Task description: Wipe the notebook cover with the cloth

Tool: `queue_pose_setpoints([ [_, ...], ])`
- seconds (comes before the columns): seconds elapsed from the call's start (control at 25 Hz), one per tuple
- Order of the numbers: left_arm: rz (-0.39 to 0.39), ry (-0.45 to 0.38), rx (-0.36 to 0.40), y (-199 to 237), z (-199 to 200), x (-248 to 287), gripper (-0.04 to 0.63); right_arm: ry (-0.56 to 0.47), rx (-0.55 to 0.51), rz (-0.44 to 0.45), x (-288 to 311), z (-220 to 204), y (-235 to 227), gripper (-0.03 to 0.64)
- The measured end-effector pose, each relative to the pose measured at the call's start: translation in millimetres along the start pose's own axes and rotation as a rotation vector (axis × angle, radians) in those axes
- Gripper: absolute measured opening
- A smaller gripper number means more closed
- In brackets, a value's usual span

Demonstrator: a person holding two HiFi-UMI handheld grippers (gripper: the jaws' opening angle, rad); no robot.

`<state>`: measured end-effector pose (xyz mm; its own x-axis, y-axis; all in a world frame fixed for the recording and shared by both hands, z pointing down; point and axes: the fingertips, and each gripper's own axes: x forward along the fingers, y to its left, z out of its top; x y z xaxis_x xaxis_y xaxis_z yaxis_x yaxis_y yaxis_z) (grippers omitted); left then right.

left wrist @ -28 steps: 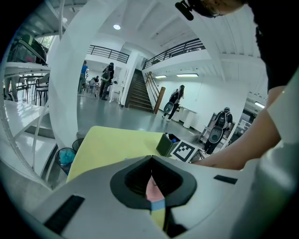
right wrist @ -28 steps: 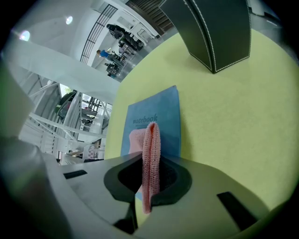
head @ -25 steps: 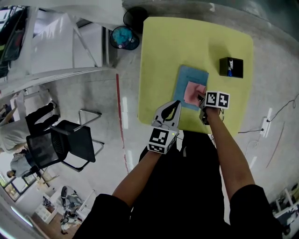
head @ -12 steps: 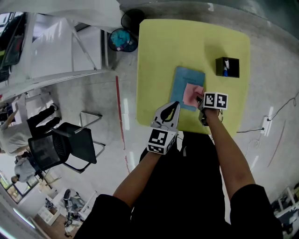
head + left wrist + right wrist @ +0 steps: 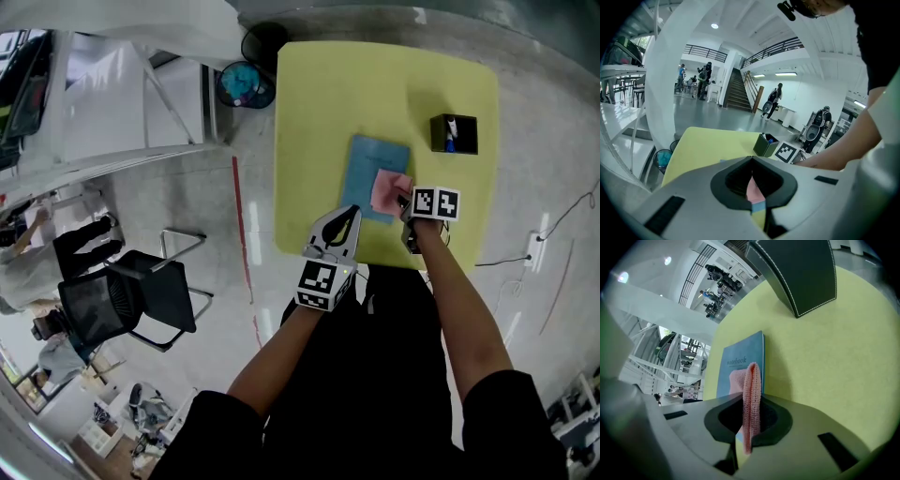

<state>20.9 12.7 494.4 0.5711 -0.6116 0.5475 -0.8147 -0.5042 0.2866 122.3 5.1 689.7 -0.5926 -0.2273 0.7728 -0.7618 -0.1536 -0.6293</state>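
The right gripper (image 5: 403, 200) is clamped on a pink knitted cloth (image 5: 752, 394). The ribbed fabric stands on edge between the jaws, and its free end lies on the cover of a thin, rectangular blue notebook (image 5: 366, 173). In the head view the cloth covers the notebook's lower right corner, at frame centre.

The left gripper (image 5: 349, 214) has its jaws closed together with nothing between them. It is positioned over the table's near edge, just left of the notebook.

The notebook lies flat on a matte yellow-green table (image 5: 375, 94) with rounded corners. A dark box with white stitched edges (image 5: 454, 133) stands at the table's upper right.

The floor is polished grey concrete (image 5: 544, 112). A black chair (image 5: 131, 295) stands at frame left.
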Motion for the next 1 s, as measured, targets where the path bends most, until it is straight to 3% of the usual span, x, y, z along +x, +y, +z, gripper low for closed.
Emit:
queue_pose_setpoints([
  [0.2,-0.006,0.000,0.000,2,-3,-7,0.008,-0.031,0.073,0.005,-3,0,-3,0.037],
  [0.36,-0.025,0.000,0.000,4,-6,-13,0.008,-0.085,0.041,0.006,-9,4,9,0.037],
  [0.72,-0.057,-0.045,0.037,19,1,-37,0.008,-0.252,0.016,0.102,-50,17,79,0.037],
  [1.0,-0.037,-0.048,0.018,46,-1,-56,0.008,-0.232,-0.013,0.161,-30,3,132,0.037],
])
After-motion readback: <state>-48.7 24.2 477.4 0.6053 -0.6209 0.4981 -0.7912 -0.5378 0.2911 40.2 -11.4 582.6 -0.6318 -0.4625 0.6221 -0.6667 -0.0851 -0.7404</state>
